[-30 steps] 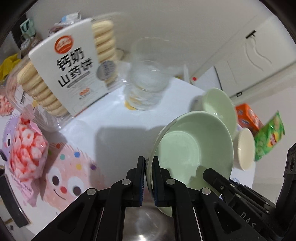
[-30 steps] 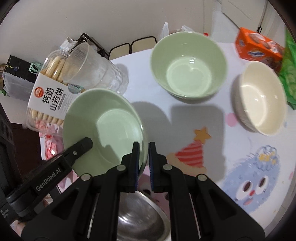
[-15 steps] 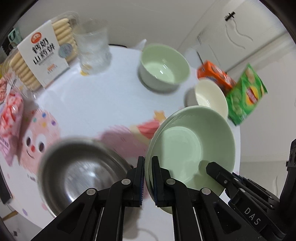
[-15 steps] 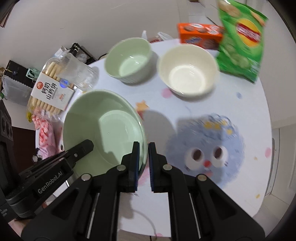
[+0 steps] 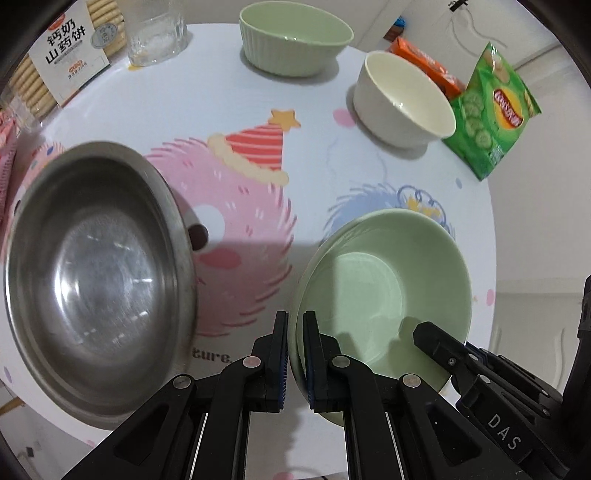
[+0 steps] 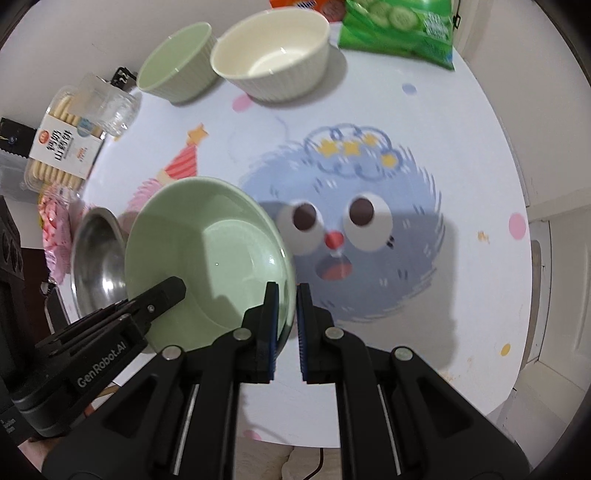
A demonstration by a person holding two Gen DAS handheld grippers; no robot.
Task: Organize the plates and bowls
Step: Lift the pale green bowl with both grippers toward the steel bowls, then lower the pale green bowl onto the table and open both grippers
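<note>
A shallow pale green plate (image 5: pixel 384 291) is held above the table by both grippers. My left gripper (image 5: pixel 294 339) is shut on its left rim, my right gripper (image 6: pixel 284 314) is shut on its right rim; the plate also shows in the right wrist view (image 6: pixel 207 258). A steel bowl (image 5: pixel 92 273) sits on the table to the left. A ribbed green bowl (image 5: pixel 295 37) and a ribbed cream bowl (image 5: pixel 402 99) stand at the far side.
A round table (image 6: pixel 461 177) with cartoon print carries a green chip bag (image 5: pixel 491 110), an orange box (image 5: pixel 424 62), a clear glass (image 5: pixel 155 33), a biscuit box (image 5: pixel 62 55) and a pink snack pack (image 6: pixel 53 229). The table edge is near the right.
Both grippers have carried the green plate back and to the right, from near the glass and biscuit box to above the blue cartoon. The steel bowl now lies to its left.
</note>
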